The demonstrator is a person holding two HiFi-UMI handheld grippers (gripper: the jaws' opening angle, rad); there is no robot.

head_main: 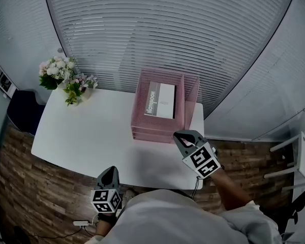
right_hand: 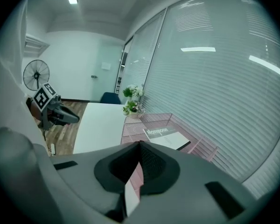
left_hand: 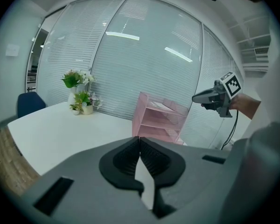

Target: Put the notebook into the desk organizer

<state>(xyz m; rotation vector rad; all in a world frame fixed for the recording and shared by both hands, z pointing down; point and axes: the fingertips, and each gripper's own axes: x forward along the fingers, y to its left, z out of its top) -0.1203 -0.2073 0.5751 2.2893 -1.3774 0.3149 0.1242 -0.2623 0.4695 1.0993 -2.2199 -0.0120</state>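
Observation:
A white and grey notebook [head_main: 160, 99] lies flat in the top tray of the pink wire desk organizer [head_main: 140, 92] at the back right of the white table [head_main: 86, 136]; it also shows as the notebook [right_hand: 168, 136] in the right gripper view. My right gripper [head_main: 181, 136] hovers shut and empty near the organizer's front right corner. My left gripper [head_main: 110, 173] is held low at the table's near edge, shut, with nothing between its jaws. From the left gripper view the organizer [left_hand: 159, 117] stands across the table, with the right gripper [left_hand: 210, 97] beside it.
A pot of white and pink flowers [head_main: 66, 79] stands at the table's back left corner. Window blinds [head_main: 168, 29] run behind the table. A blue chair [head_main: 21, 111] is at the left end. A standing fan [right_hand: 36, 73] is on the wooden floor.

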